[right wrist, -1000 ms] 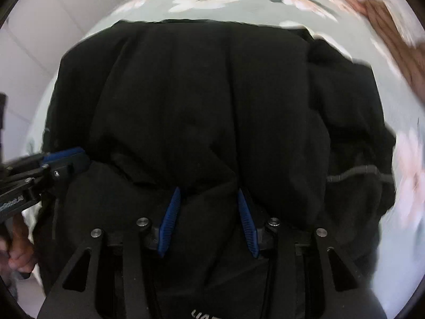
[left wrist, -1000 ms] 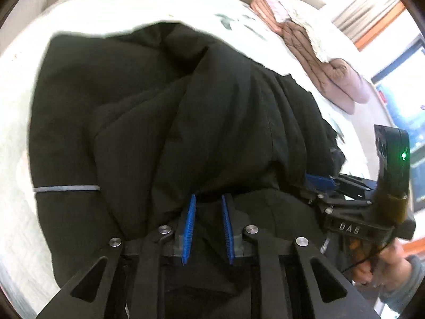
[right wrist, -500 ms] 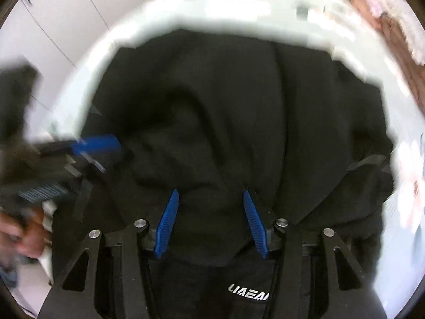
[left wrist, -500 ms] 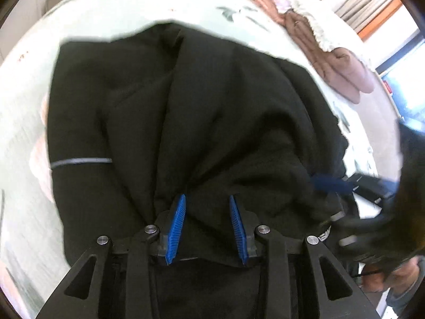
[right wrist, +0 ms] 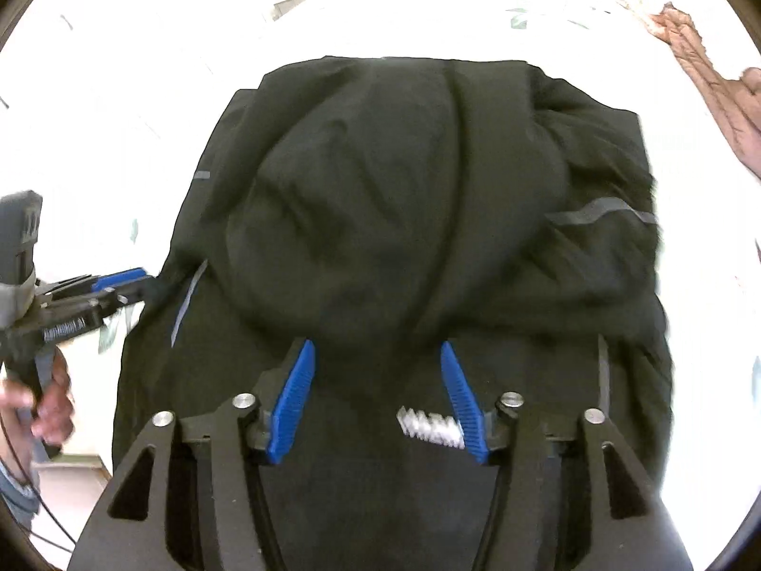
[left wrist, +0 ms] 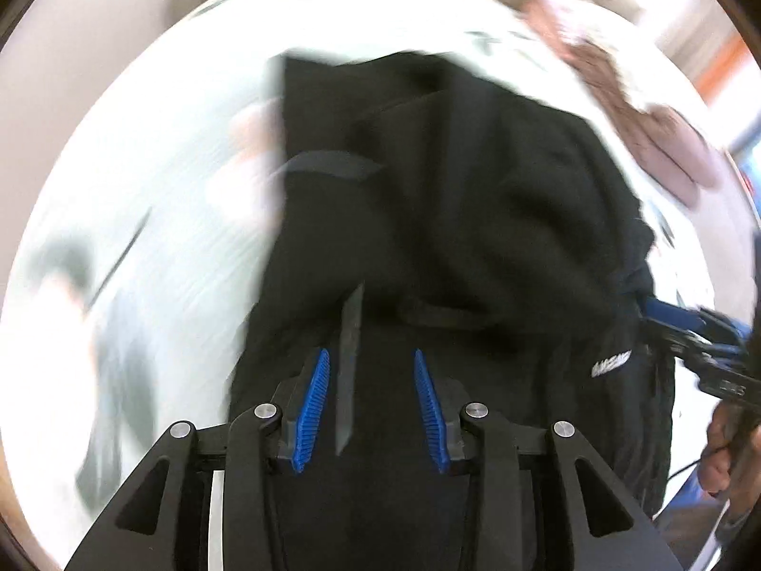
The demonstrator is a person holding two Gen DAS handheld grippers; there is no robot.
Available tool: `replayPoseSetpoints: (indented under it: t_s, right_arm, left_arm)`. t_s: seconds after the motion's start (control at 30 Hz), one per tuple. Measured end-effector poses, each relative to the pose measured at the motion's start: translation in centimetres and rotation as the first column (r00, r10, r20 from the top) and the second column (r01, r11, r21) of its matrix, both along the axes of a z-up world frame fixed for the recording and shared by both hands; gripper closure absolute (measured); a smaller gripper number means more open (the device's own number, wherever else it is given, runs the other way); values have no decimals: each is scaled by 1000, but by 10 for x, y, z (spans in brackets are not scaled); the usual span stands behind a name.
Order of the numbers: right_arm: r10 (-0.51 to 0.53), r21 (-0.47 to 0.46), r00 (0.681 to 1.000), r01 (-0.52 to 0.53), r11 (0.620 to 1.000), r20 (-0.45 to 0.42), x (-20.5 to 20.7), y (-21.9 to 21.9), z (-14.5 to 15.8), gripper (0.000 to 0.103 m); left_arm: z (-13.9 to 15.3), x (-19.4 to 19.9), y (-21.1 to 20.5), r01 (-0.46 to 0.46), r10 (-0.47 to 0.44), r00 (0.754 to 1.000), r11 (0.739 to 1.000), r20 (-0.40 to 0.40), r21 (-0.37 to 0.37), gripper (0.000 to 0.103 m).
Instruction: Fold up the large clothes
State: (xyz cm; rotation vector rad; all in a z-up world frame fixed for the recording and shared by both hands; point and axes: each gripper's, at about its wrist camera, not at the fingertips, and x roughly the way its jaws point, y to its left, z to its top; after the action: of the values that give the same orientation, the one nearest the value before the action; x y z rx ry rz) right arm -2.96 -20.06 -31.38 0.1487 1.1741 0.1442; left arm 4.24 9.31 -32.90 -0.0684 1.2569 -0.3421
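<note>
Straight ahead of both claws lies the coat [right wrist: 404, 219] on the bed [right wrist: 142, 95], folded edge nearest, its long axis running away from them; left claw [left wrist: 371, 399] and right claw [right wrist: 378, 399] have just been opening, gripping nothing.

black garment [left wrist: 452, 200], tongs [left wrist: 371, 357] parted above

A pale floral bedsheet [right wrist: 428, 9] covers the bed, with a pinkish-brown quilted blanket [right wrist: 704, 71] bunched at its far right edge.
</note>
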Motion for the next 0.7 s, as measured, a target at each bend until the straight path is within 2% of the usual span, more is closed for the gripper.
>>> replayPoseSetpoints:
  t_s: [0.07,0.13,0.23,0.37,0.43,0.53,0.63,0.7]
  right_arm:
    - [-13,-37,999,12,999,-30,-29,-15,-3,37]
    - [-29,-47,997,26,999,-65,-46,-30,-2,37]
    - [-77,-60,991,70,996,-113,-85,-64,-4,37]
    - [-145,-70,972,134,988,-185,-127,-105,-19,37]
    - [-173,-70,962,162,984,-213,-147,-122,-25,37]
    - [-212,-56,945,205,977,-247,-158,-136,-34,37]
    - [-251,-22,929,255,967,-270,-171,-151,-43,37]
    - [-271,-5,918,282,959,-291,-182,-160,-52,37]
  left_arm:
    - [-5,-22,35,-109,108,992,994,-59,-17,65]
    - [-12,-49,70,-226,218,968,973,-126,-48,64]
    - [-22,-91,111,-356,332,923,928,-194,-109,64]
    - [-46,-134,147,-484,428,859,857,-280,-176,61]
    - [-62,-153,155,-524,448,834,825,-323,-210,60]
    - [-86,-171,145,-534,424,822,806,-380,-256,57]
    - [-96,-177,145,-509,369,834,800,-410,-317,56]
    - [-97,-187,150,-519,359,829,779,-428,-351,55]
